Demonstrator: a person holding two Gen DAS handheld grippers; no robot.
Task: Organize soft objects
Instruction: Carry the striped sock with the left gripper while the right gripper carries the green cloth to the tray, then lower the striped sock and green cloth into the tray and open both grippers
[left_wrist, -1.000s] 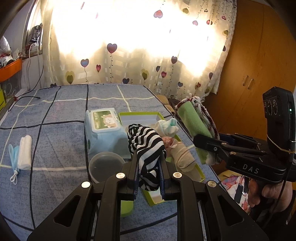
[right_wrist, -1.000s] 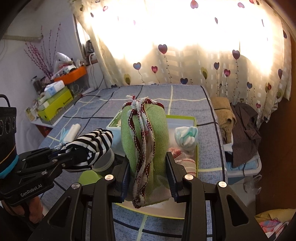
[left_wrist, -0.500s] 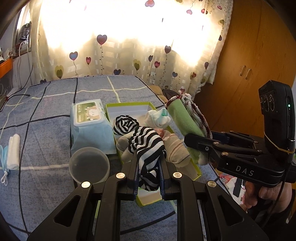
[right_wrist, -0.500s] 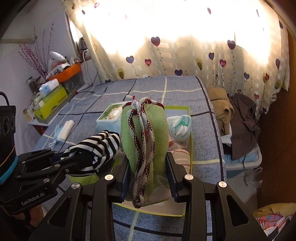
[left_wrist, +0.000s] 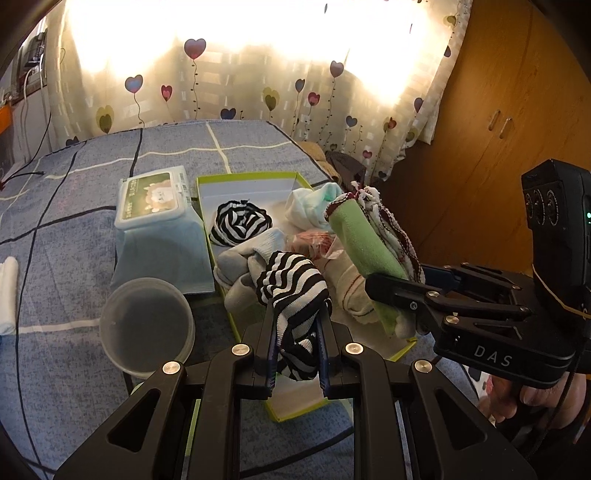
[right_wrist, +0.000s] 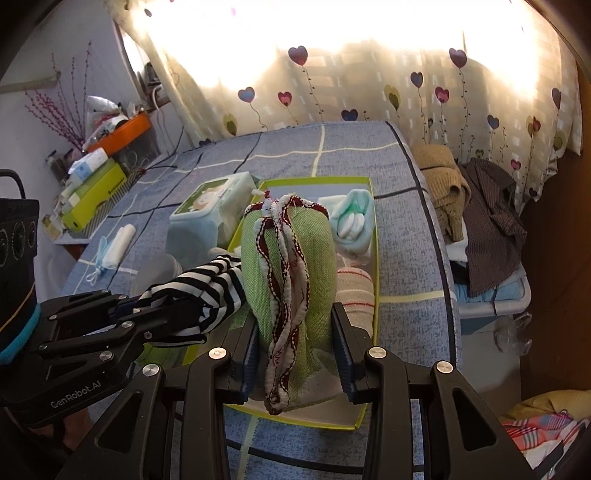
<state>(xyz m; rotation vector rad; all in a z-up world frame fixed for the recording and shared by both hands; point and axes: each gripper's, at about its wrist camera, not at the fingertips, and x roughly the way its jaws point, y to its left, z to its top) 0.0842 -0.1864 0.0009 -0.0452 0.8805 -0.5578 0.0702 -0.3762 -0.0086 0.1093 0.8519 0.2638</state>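
Over green box (left_wrist: 218, 258), 12 o'clock: left gripper (left_wrist: 297, 360) pinching striped sock (left_wrist: 291, 291); right gripper (right_wrist: 297, 354) pinching green cloth (right_wrist: 291, 258). Risk: crowded box, bundles spill over rim.

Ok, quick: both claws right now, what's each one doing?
Left claw: closed on the striped sock.
Right claw: closed on the green cloth.

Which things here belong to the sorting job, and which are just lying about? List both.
Job:
striped sock in left gripper
green cloth in right gripper
green-rimmed box
rolled socks

Lying about:
wipes pack
plastic tub
face mask
clothes pile
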